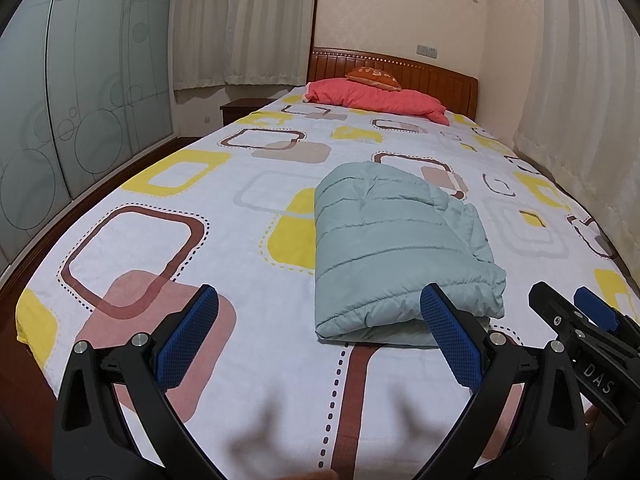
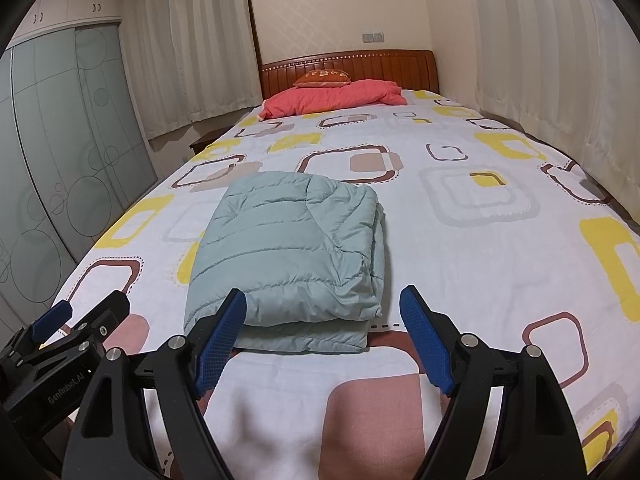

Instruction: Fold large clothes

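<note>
A pale green quilted jacket lies folded into a thick rectangular bundle on the patterned bed sheet; it also shows in the right wrist view. My left gripper is open and empty, hovering just short of the bundle's near edge, mostly to its left. My right gripper is open and empty, facing the bundle's near edge, with its left finger overlapping the bundle's near left corner in the view. Each gripper shows at the edge of the other's view: the right one, the left one.
A red-pink folded quilt and an orange cushion lie at the wooden headboard. Frosted glass wardrobe doors run along the left. Curtains hang close on the right. A dark nightstand stands beside the bed.
</note>
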Demonstrator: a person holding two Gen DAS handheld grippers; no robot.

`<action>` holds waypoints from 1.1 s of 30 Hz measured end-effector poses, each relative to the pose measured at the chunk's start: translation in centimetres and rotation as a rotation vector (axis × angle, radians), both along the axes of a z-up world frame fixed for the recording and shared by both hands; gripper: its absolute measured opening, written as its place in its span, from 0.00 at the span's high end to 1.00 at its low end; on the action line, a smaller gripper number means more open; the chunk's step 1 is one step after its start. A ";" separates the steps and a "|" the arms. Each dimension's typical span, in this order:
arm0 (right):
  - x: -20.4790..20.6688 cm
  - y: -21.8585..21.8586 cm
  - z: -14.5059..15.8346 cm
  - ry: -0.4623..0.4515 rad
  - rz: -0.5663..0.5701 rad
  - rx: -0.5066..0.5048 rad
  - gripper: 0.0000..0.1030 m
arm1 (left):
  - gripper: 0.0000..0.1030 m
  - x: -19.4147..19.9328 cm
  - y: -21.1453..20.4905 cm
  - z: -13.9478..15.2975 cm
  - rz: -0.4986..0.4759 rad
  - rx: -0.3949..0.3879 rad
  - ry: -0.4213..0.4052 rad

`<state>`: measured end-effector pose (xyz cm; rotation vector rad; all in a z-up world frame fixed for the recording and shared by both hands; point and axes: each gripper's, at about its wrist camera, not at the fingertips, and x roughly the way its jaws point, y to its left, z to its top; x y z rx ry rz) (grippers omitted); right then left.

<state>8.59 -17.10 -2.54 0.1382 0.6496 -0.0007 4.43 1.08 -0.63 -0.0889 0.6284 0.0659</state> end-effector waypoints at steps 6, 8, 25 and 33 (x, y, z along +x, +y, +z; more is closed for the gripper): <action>-0.2 0.0 0.1 -0.003 -0.001 -0.001 0.24 | 0.02 -0.1 0.6 0.5 -0.003 -0.016 -0.021; -0.2 0.0 0.1 -0.003 -0.001 -0.002 0.24 | 0.02 -0.1 0.7 0.6 -0.009 -0.017 -0.020; -0.4 0.2 -0.3 0.001 0.008 0.001 0.24 | 0.02 0.5 0.8 -0.2 -0.002 -0.038 0.006; -0.3 0.1 -0.5 0.000 0.005 0.002 0.24 | 0.02 0.9 1.0 -0.7 0.011 -0.024 0.013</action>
